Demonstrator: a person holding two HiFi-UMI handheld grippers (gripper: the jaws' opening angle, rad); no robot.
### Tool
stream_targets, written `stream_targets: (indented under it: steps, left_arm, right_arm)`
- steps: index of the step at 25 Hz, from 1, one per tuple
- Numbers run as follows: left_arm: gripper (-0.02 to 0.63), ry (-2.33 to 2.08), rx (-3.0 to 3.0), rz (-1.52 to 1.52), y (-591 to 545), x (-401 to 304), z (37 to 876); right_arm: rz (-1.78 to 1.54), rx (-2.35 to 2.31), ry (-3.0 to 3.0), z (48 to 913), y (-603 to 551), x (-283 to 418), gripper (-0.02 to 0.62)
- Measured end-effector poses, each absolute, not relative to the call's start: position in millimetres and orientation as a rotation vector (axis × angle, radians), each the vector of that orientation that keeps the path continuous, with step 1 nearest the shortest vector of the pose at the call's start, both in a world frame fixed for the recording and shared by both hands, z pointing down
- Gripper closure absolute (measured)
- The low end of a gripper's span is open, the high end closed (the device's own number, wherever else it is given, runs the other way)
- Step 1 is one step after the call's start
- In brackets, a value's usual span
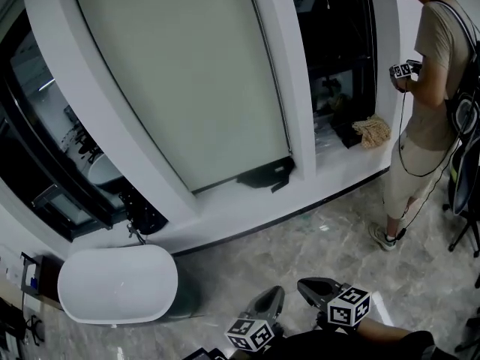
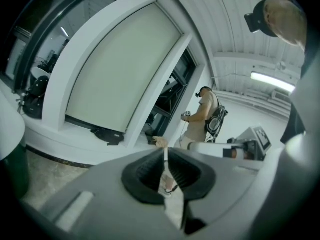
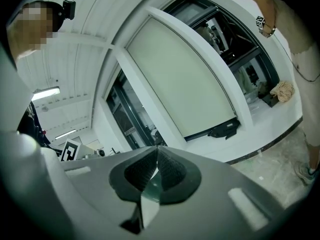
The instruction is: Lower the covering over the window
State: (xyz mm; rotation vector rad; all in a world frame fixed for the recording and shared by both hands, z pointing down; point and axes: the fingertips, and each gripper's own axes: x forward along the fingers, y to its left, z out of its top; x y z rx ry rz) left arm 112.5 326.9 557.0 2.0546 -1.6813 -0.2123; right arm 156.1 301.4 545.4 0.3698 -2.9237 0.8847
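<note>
The pale green roller blind covers the middle window pane almost down to the white sill. Its thin pull cord runs down the right edge. The blind also shows in the left gripper view, and the blind in the right gripper view. Both grippers hang low at the bottom of the head view, well short of the window. My left gripper is shut with nothing between its pads. My right gripper is shut and empty too.
A black bracket-like object lies on the sill under the blind. A person holding a marker cube stands at the right by a beige cloth. A white oval tub sits on the floor at left. A black stand is at the far right.
</note>
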Motion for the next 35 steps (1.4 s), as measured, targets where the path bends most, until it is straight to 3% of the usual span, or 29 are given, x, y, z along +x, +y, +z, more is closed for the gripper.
stream_targets:
  steps: [35]
  left_arm:
    - [0.588, -1.765, 2.040, -0.208, 338.1, 138.9, 548.8]
  right_arm:
    - [0.838, 0.265, -2.962, 539.3, 315.6, 185.0, 0.589]
